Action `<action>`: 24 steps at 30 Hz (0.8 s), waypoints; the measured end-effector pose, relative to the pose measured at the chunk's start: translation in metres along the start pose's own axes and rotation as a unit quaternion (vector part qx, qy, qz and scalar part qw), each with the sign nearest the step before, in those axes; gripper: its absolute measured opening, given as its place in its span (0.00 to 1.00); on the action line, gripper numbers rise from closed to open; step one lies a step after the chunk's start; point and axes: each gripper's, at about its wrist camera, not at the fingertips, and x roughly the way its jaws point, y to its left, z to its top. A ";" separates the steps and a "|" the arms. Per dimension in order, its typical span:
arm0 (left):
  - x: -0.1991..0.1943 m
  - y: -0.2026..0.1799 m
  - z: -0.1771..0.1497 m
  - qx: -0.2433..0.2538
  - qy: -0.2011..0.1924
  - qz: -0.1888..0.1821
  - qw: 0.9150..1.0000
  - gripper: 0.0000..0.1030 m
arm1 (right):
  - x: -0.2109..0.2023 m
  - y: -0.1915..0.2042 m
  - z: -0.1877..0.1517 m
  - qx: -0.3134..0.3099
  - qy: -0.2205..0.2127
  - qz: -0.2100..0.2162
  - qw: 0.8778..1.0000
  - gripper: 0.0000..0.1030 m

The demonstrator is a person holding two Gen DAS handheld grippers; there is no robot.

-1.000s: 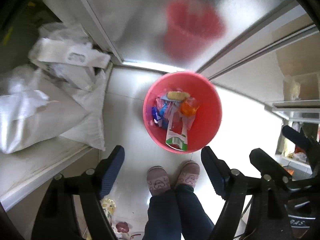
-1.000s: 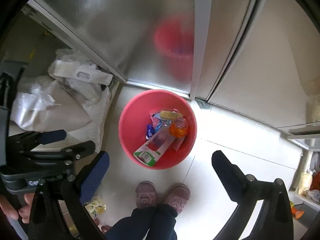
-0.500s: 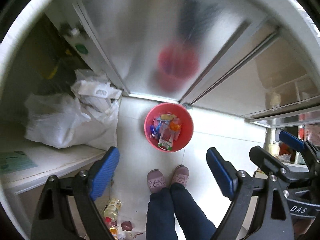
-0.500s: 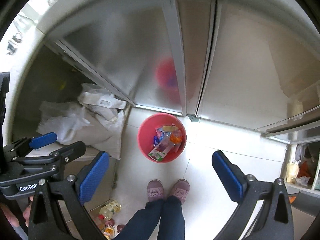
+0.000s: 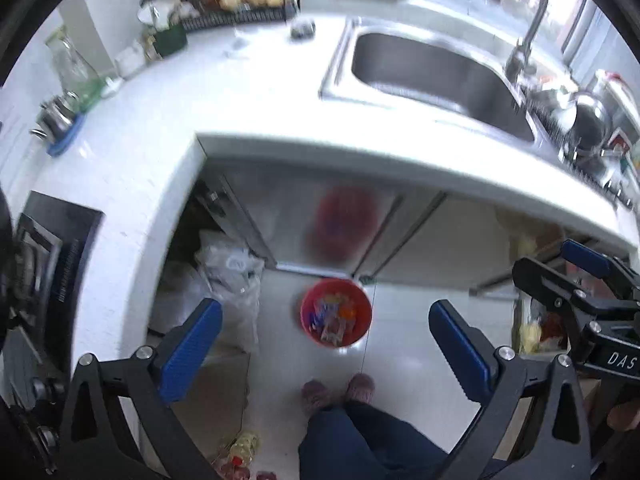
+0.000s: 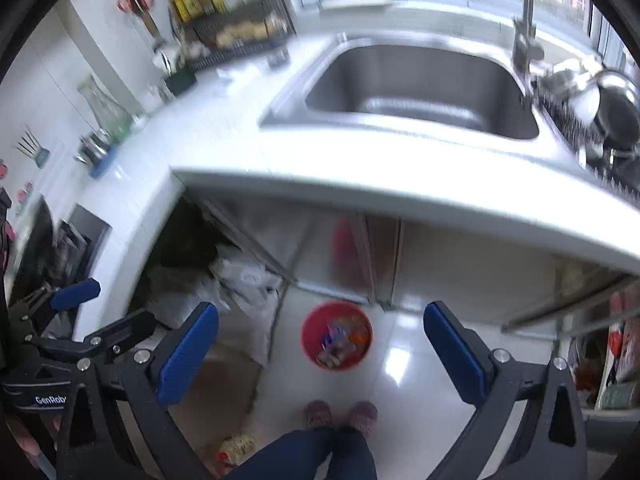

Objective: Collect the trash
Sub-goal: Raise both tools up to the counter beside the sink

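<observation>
A red bin (image 5: 336, 312) holding several pieces of trash stands on the white floor far below, in front of the cabinet doors; it also shows in the right wrist view (image 6: 337, 335). My left gripper (image 5: 326, 344) is open and empty, high above the bin. My right gripper (image 6: 322, 350) is open and empty, also high above it. The right gripper's fingers (image 5: 586, 258) show at the right edge of the left wrist view, and the left gripper's fingers (image 6: 76, 293) show at the left edge of the right wrist view.
A white counter (image 5: 248, 92) with a steel sink (image 5: 436, 76) and faucet (image 5: 528, 20) lies ahead at gripper height. White sacks (image 5: 228, 280) lie under the counter, left of the bin. The person's feet (image 5: 338, 390) stand just before the bin. A drying rack with pots (image 6: 600, 108) sits right of the sink.
Both grippers have risen far above the bin and tilted up, so the counter and sink have come into view. Both stay open and empty.
</observation>
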 end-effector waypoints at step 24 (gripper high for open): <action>-0.019 0.064 0.194 0.018 -0.065 -0.019 0.998 0.99 | -0.008 0.030 0.159 -0.016 -0.108 0.021 0.994 0.99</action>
